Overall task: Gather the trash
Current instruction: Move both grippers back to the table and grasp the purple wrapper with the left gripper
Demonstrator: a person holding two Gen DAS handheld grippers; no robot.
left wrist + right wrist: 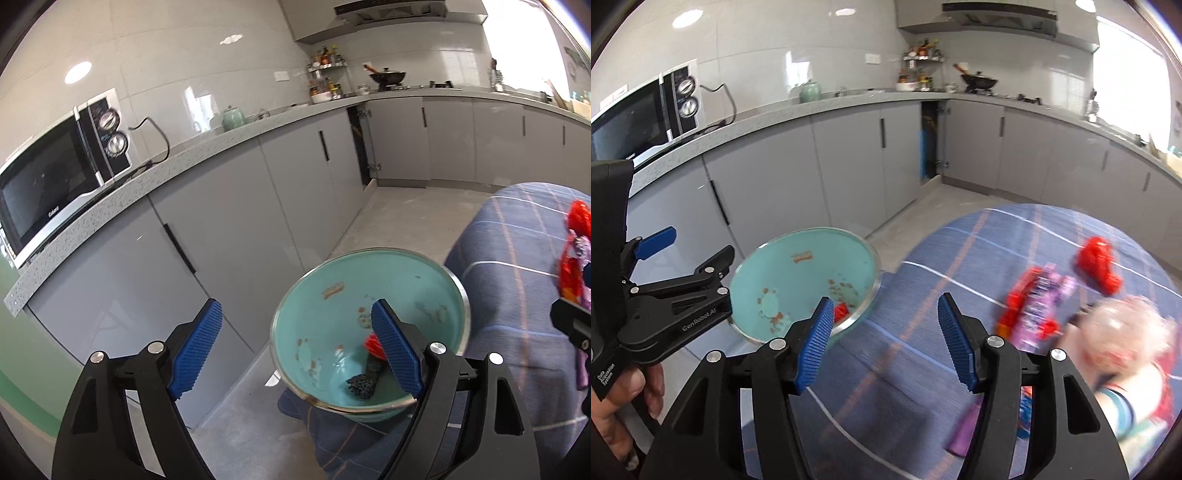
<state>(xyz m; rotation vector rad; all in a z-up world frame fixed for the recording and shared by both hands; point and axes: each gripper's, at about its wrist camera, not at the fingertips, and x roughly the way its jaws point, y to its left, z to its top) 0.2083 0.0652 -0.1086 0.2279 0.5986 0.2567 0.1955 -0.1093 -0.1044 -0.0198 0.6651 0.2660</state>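
A teal bowl (399,291) with a metal rim stands tilted at the edge of a table with a blue plaid cloth (517,236). Inside it lie a red scrap (371,343) and a dark crumpled piece (364,380). My left gripper (303,350) is open, its right finger inside the bowl, its left finger outside. The bowl also shows in the right wrist view (812,273). My right gripper (882,339) is open and empty above the cloth (923,369). Red wrappers (1099,262), a purple wrapper (1041,306) and a pale crumpled ball (1126,336) lie blurred to its right.
Grey kitchen cabinets (221,221) run under a speckled counter with a microwave (55,173). One cabinet door (929,140) stands ajar in the corner. A wok (388,77) sits on the stove at the back. Grey floor (399,210) lies between table and cabinets.
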